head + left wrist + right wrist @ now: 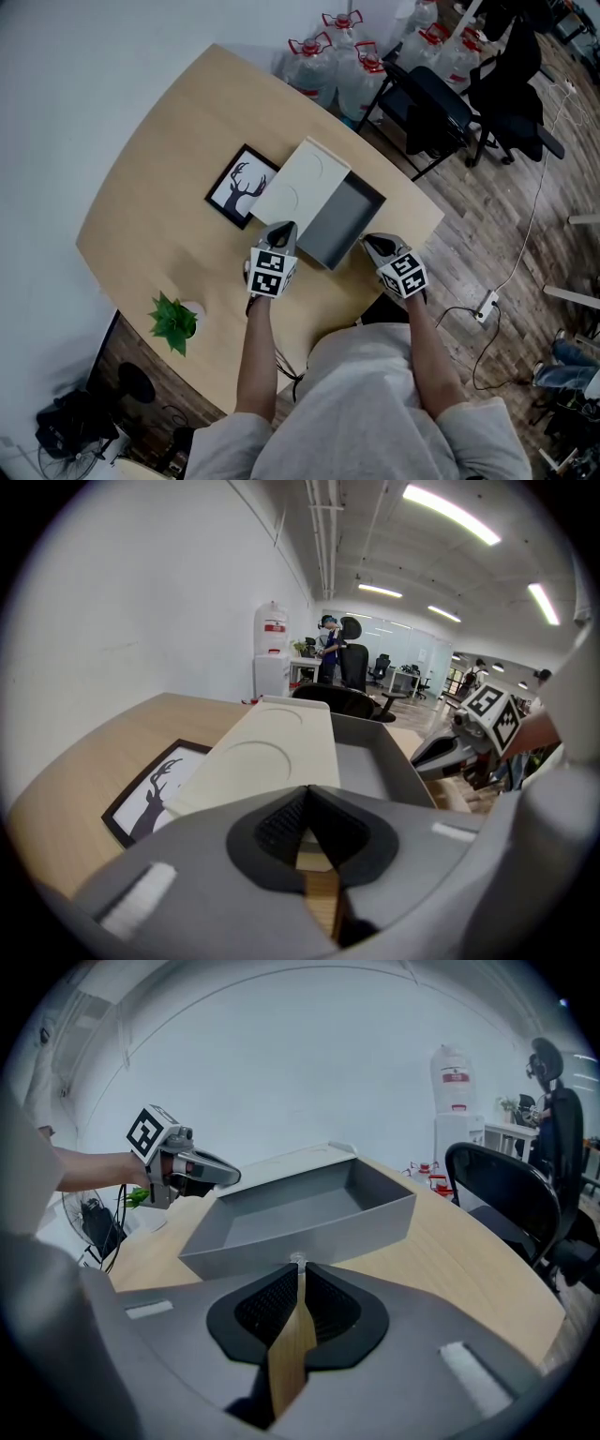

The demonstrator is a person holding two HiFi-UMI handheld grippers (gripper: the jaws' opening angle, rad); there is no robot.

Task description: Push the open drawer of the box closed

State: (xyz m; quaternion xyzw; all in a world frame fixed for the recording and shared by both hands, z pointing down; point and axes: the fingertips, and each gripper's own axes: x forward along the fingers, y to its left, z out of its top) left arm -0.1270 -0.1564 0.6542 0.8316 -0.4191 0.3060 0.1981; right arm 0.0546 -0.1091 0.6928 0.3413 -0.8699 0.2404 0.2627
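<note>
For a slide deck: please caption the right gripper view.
Right gripper, jaws together, faces the open grey drawer on a wooden table; left gripper hovers at its far side.

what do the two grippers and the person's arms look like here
The left hand-held gripper and right hand-held gripper are alike: a smooth grey shell tapering to a point, with black ribbed pads inside and a cube of black-and-white square markers at the back. No cables show on them. The person wears a light grey short-sleeved shirt.
</note>
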